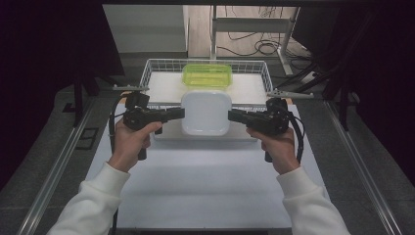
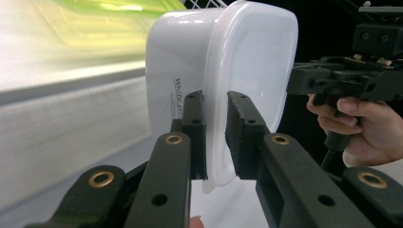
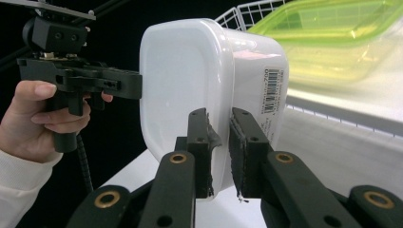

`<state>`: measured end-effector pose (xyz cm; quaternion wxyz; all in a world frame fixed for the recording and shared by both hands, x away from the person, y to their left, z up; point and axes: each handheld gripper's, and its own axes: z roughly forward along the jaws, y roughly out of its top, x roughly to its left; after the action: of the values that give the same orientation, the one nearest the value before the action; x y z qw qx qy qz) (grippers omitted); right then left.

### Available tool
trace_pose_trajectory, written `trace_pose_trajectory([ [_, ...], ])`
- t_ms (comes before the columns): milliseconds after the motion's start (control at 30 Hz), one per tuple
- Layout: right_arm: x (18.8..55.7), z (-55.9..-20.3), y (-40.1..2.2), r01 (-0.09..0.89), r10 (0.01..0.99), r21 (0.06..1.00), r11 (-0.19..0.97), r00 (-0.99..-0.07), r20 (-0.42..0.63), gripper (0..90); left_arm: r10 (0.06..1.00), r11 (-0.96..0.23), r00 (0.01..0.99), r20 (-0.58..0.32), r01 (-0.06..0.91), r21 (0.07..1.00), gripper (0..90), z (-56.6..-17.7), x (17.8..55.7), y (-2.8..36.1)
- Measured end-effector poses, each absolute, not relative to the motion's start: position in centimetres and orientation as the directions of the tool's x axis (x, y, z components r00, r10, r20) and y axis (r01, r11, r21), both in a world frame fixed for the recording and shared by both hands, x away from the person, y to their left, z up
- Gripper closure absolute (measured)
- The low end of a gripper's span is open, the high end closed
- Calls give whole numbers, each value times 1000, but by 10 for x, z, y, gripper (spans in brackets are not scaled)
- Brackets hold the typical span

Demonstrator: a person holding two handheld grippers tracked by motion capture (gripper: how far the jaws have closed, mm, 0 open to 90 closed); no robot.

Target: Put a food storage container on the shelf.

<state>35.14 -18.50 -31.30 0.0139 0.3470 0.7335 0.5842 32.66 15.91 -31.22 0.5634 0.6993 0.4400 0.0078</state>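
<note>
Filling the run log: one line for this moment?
left gripper: shut on white container | right gripper: shut on white container | green container: in basket

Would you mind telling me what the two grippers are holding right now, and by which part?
Both hold the white lidded container by its rim: the left gripper clamps one side's edge, the right gripper the opposite one.

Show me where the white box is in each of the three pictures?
High view: the white box sits in the middle, clamped between the left gripper and the right gripper.
Left gripper view: top centre, its rim pinched between the black jaws.
Right gripper view: centre, its rim between the jaws.
Shared landmark: the green box in the wire basket, behind the white one.
</note>
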Motion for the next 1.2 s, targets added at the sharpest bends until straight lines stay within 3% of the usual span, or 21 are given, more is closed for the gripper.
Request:
trace_pose_trajectory([
  [1200,410,-270,-183,492,523,870,32,-750,405,783,632,15,628,-455,577,817,789,-262,387,161],
])
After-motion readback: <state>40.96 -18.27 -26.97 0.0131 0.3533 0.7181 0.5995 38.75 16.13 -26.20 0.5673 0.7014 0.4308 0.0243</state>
